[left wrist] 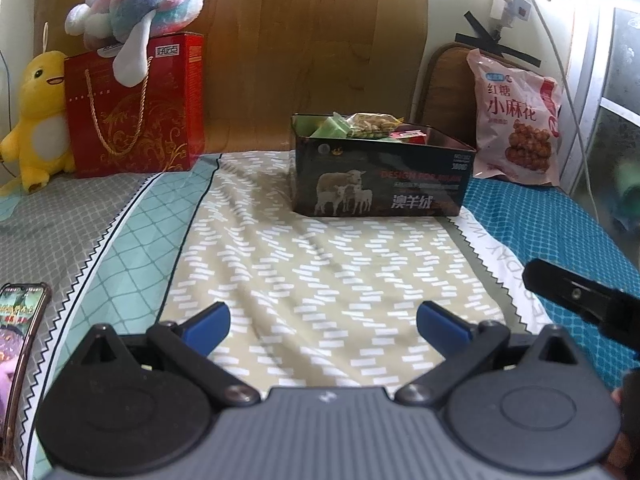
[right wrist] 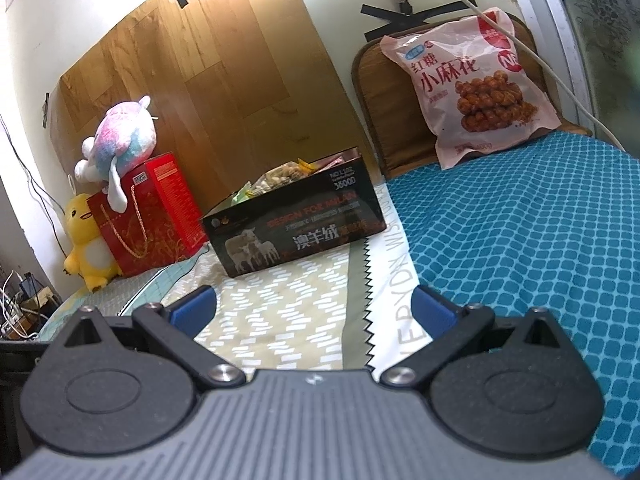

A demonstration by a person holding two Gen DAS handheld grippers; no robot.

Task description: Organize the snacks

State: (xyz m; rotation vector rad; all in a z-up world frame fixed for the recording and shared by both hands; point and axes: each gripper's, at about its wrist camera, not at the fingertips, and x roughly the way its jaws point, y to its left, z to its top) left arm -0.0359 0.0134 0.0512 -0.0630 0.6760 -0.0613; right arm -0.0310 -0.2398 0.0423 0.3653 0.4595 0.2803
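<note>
left gripper: jaws apart, empty | right gripper: jaws apart, empty | black box: mid-bed, heaped with snacks | pink snack bag: leaning at headboard, well apart | risk: slippery bag sliding from pinch; overfull box spilling on soft bedding

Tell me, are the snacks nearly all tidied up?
Mostly. Done: several small snacks already sit in the black box. In hand: nothing; the left gripper and right gripper both have open, empty jaws. Left: the big pink snack bag leans outside the box, by the wall.
</note>
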